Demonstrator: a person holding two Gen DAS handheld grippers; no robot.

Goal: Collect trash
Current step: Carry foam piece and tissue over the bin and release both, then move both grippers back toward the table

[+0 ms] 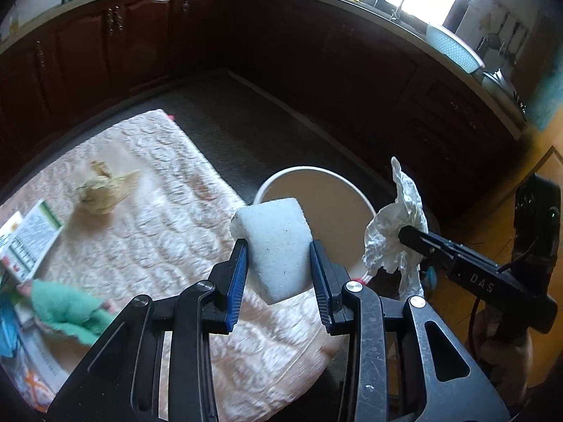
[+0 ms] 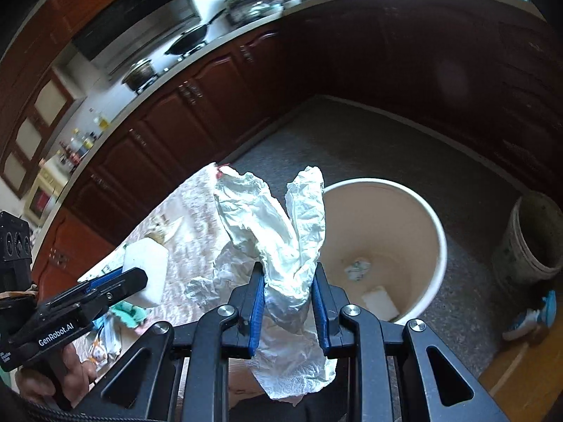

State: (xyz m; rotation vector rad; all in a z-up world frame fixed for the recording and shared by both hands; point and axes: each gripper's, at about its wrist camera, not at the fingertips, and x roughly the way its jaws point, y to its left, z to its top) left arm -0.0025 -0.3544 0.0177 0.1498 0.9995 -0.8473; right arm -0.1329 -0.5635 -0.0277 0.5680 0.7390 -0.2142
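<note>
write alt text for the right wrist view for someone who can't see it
The right gripper holds crumpled white paper between its jaws, near a round cream bin on a kitchen floor. At lower left, the left gripper holds a white foam block over a pale quilted cloth.

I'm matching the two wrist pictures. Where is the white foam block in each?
Left wrist: white foam block at centre, clamped in the left gripper.
Right wrist: lower left, above the tablecloth.
Shared landmark: the cream bucket on the floor.
</note>
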